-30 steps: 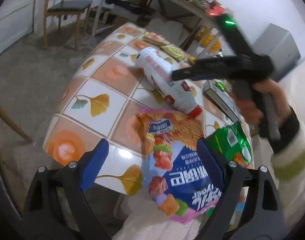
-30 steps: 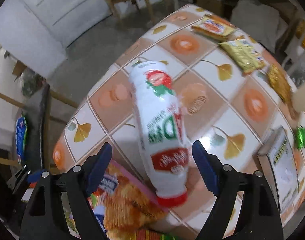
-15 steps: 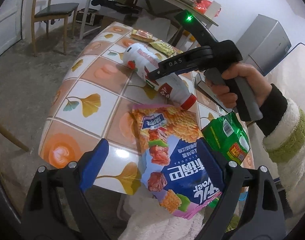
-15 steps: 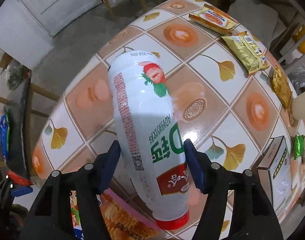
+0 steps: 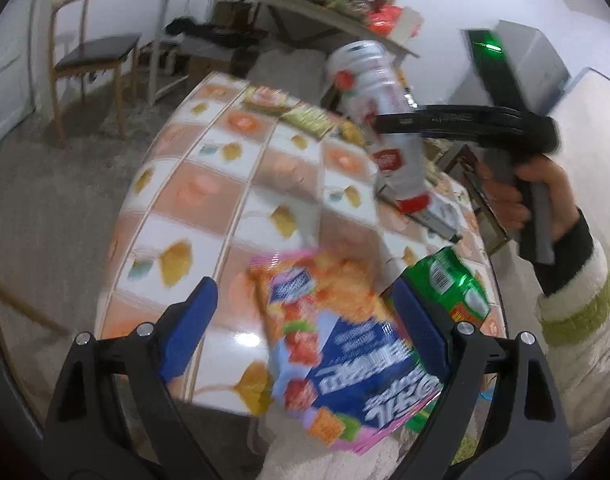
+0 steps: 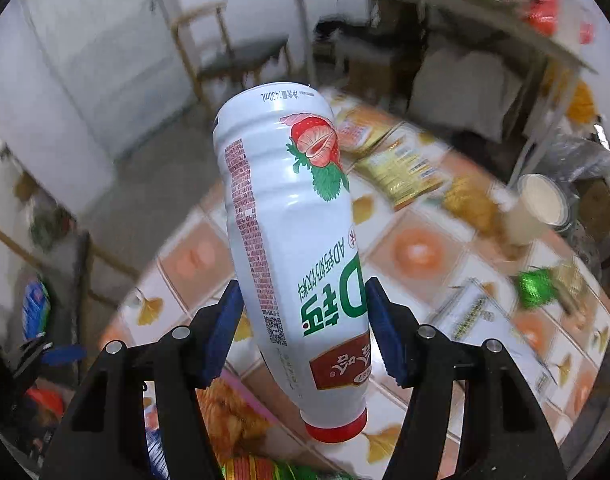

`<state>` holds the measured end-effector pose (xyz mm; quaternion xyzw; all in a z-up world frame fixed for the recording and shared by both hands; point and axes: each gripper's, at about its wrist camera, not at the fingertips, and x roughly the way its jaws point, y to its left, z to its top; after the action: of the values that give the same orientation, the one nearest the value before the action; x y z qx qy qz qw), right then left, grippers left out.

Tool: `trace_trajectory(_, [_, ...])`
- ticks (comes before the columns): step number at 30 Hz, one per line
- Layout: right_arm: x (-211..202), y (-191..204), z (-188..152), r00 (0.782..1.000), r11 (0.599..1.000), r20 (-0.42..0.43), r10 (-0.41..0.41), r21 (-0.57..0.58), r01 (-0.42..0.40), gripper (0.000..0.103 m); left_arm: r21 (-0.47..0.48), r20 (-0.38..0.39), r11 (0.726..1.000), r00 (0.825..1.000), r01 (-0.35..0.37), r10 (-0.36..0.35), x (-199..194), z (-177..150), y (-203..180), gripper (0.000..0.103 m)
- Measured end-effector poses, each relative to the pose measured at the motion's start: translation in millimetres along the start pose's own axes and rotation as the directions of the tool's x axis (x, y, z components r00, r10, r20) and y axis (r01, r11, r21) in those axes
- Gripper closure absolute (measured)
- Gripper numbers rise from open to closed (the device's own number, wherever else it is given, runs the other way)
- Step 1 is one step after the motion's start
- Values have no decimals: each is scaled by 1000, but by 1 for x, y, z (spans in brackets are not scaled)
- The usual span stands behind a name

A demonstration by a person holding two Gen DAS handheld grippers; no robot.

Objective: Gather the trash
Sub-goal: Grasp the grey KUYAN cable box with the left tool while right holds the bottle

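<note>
1. Right gripper (image 6: 303,326): blue pads clamped on both sides of the white strawberry-milk bottle (image 6: 293,240), low on its body just above the red label.
2. Bottle is off the tiled table (image 6: 417,248), held tilted with the red cap (image 6: 336,426) pointing down toward the camera and the base pointing up and away. From the left wrist view, same bottle (image 5: 379,120) hangs above the table's far-right area, gripper arm across it.
3. Left gripper (image 5: 305,332): jaws spread wide, nothing between them, hovering over the near table edge.
4. Under the left gripper: pink-and-blue snack bag (image 5: 341,340) lying flat and overhanging the near edge; green bag (image 5: 449,284) just right of it, touching or overlapping.
5. Far end of table: 2 yellow snack packets (image 6: 401,166). Paper cup (image 6: 535,208) at the right edge.
</note>
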<state>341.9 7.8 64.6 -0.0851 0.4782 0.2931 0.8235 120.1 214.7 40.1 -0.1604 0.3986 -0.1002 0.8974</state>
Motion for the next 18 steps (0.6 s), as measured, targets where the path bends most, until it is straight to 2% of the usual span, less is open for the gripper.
trace_trajectory(3, [-58, -31, -20, 995, 997, 101, -17, 75, 9, 43, 82, 16, 996, 999, 34, -36, 1, 25, -20, 18])
trace_trajectory(6, [-119, -68, -62, 982, 984, 181, -53, 175, 21, 43, 153, -10, 984, 996, 86, -85, 13, 54, -46, 18])
trace_trajectory(8, [-146, -87, -93, 977, 971, 201, -69, 238, 19, 43, 196, -30, 974, 993, 115, -112, 27, 74, -66, 18])
trace_trajectory(10, [-168, -107, -126, 974, 952, 212, -83, 307, 14, 43, 239, -45, 964, 993, 113, -105, 44, 90, -85, 18])
trace_trajectory(14, [-184, -129, -200, 977, 901, 191, -95, 433, 3, 43, 386, -101, 918, 993, 93, -58, 99, 112, -135, 18])
trace_trajectory(16, [-184, -138, -238, 979, 867, 180, -94, 497, -8, 43, 432, -146, 896, 988, 105, -45, 128, 118, -155, 18])
trace_trajectory(18, [-184, -143, -265, 980, 837, 182, -80, 547, -34, 43, 470, -161, 879, 987, 87, -12, 166, 124, -180, 18])
